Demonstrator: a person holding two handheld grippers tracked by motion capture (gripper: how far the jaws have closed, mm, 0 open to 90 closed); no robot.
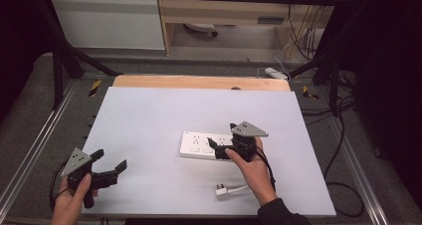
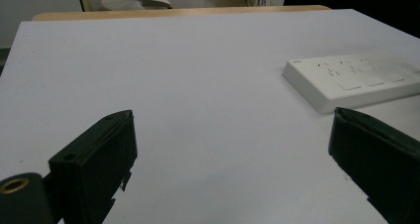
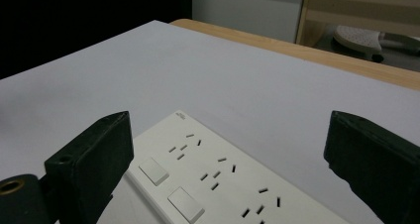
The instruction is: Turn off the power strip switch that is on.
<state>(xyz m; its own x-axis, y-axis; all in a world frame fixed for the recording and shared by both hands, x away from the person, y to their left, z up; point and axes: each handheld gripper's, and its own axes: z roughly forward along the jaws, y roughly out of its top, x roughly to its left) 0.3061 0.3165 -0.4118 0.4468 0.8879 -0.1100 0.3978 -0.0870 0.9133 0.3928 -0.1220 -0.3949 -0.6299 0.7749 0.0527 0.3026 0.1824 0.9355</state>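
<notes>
A white power strip lies flat near the middle of the white table top. My right gripper hovers over the strip's right end, open, with its jaws straddling the sockets and switches. In the right gripper view the strip runs between the wide-apart jaws of the right gripper. My left gripper is held near the front left corner, open and holding nothing. In the left gripper view the left gripper faces bare table, with the strip off to the right. A white plug lies by the right wrist.
The plug's white cable runs under the right forearm. A wooden table edge shows beyond the white top. Black frame posts stand at the back corners, and cables lie on the floor at right.
</notes>
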